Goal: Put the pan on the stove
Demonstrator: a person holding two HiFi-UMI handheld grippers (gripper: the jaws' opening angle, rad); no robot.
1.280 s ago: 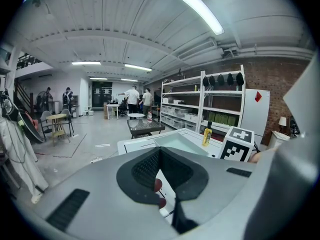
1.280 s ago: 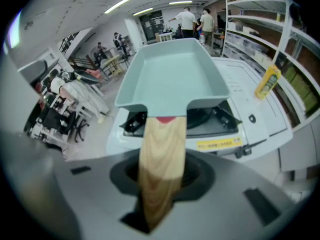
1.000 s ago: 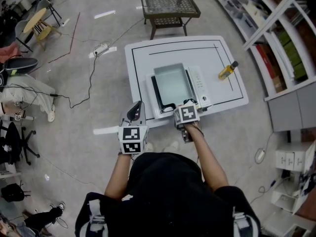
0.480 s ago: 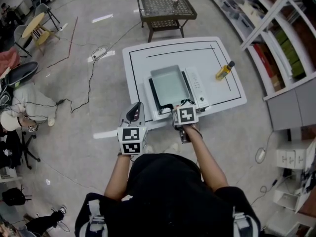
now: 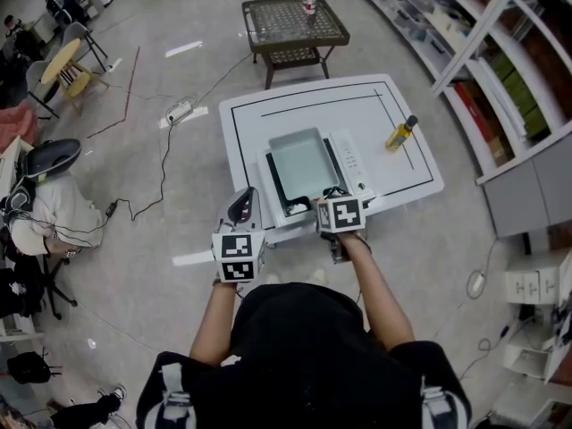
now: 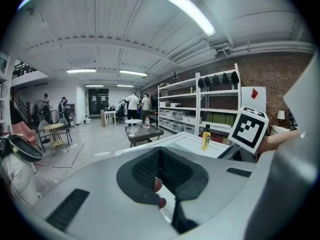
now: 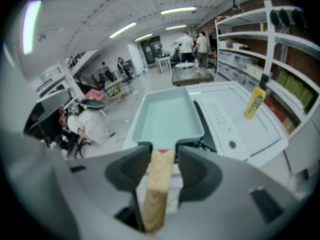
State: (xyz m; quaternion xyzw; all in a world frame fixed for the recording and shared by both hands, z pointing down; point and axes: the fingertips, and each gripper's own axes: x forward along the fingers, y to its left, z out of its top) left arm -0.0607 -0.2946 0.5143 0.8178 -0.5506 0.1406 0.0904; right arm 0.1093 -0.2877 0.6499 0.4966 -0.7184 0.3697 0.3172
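A pale green rectangular pan (image 5: pixel 302 164) (image 7: pixel 167 116) sits on the white stove (image 5: pixel 350 164) (image 7: pixel 220 116) at the near edge of the white table (image 5: pixel 304 105). Its wooden handle (image 7: pixel 159 184) points toward me and lies between the jaws of my right gripper (image 5: pixel 323 197) (image 7: pixel 164 156). Those jaws stand spread, with a gap showing beside the handle. My left gripper (image 5: pixel 243 204) (image 6: pixel 167 176) hangs left of the table over the floor, its jaws together and empty.
A yellow oil bottle (image 5: pixel 399 133) (image 7: pixel 255 102) (image 6: pixel 205 136) stands on the table's right side. A dark mesh side table (image 5: pixel 293 21) is beyond it. Shelving (image 5: pixel 500 70) runs along the right. Cables and a power strip (image 5: pixel 179 113) lie on the floor at left.
The pan stays on the stove and my right gripper stays at its handle. My head has shifted, so the table sits slightly lower and further left in view. The left gripper has not moved.
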